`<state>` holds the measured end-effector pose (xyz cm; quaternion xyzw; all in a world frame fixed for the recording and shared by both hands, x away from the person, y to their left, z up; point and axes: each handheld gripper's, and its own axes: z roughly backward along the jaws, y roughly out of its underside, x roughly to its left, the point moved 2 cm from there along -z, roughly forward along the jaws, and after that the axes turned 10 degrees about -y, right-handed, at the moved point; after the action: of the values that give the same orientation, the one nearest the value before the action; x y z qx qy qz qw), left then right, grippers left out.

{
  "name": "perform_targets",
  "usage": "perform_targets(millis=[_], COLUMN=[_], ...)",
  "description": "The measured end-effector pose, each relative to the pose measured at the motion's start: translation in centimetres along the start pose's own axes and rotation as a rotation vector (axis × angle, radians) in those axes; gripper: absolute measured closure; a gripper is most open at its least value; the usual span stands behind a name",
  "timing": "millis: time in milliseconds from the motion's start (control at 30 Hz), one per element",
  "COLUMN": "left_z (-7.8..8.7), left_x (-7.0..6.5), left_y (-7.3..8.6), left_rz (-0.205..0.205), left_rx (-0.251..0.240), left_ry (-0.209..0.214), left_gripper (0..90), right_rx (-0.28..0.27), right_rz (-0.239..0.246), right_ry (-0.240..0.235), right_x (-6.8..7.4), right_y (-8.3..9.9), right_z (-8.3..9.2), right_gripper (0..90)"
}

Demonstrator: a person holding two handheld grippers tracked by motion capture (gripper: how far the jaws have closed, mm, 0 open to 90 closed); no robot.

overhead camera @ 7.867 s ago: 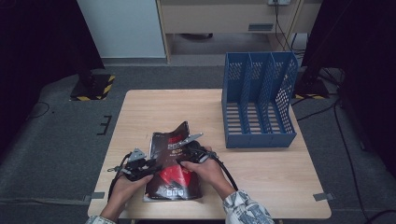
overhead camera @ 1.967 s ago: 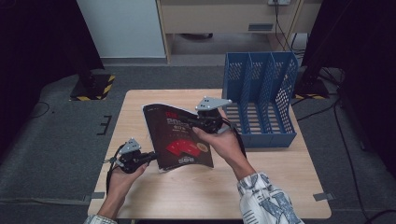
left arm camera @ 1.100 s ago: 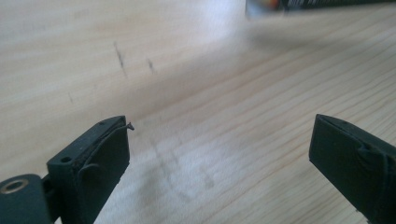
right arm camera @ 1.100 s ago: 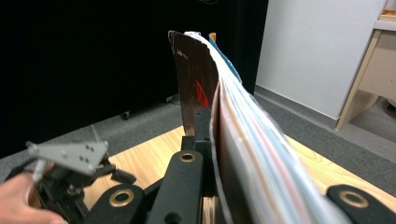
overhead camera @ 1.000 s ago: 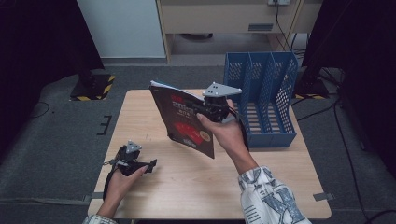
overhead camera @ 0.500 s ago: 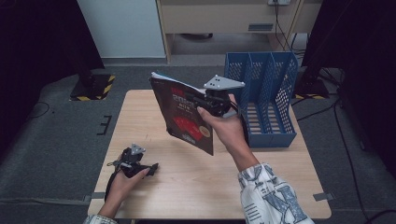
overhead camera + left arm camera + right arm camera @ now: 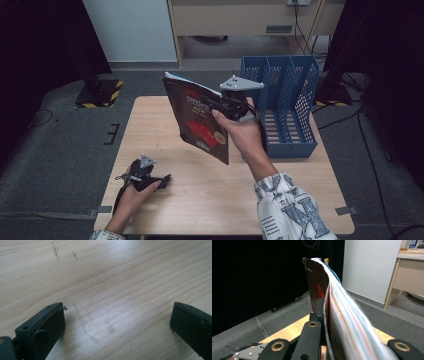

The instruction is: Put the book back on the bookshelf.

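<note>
A magazine with a dark cover and red print point(image 7: 197, 120) hangs upright in the air over the middle of the wooden table point(image 7: 200, 200). My right gripper point(image 7: 214, 104) is shut on its right edge, just left of the blue file rack point(image 7: 287, 100). In the right gripper view the jaw pinches the magazine point(image 7: 319, 287) near its spine and the pages fan away to the right; the right gripper point(image 7: 325, 308) has its other jaw hidden behind them. My left gripper point(image 7: 164, 179) rests on the table at the front left. Its jaws stand wide apart over bare wood, the left gripper point(image 7: 117, 312) holding nothing.
The blue file rack has three upright slots and stands at the table's right rear corner. Grey carpet surrounds the table, with a cabinet and cables behind it. The table point(image 7: 112, 270) under the left gripper shows faint scuff marks.
The magazine lay on the table between both grippers; the right gripper has lifted it upright toward the rack. The left gripper let go and drew back to the front left.
</note>
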<state>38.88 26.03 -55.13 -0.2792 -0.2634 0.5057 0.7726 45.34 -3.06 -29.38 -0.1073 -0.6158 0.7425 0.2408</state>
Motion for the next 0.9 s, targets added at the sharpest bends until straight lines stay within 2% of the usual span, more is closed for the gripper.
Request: perform_targets(millis=[600, 900], left_z=[0.0, 0.0], left_x=[0.0, -0.1], left_y=[0.0, 0.0], left_rz=[0.002, 0.005], left_rx=[-0.001, 0.002], left_ry=[-0.001, -0.004], left_gripper=[0.0, 0.0], right_rx=[-0.034, -0.043], right_rz=[-0.019, -0.008], right_ry=[0.04, 0.031], right_x=[-0.6, -0.2], right_y=[-2.2, -3.1], right_z=[2.6, 3.8], right_gripper=[87.1, 87.1])
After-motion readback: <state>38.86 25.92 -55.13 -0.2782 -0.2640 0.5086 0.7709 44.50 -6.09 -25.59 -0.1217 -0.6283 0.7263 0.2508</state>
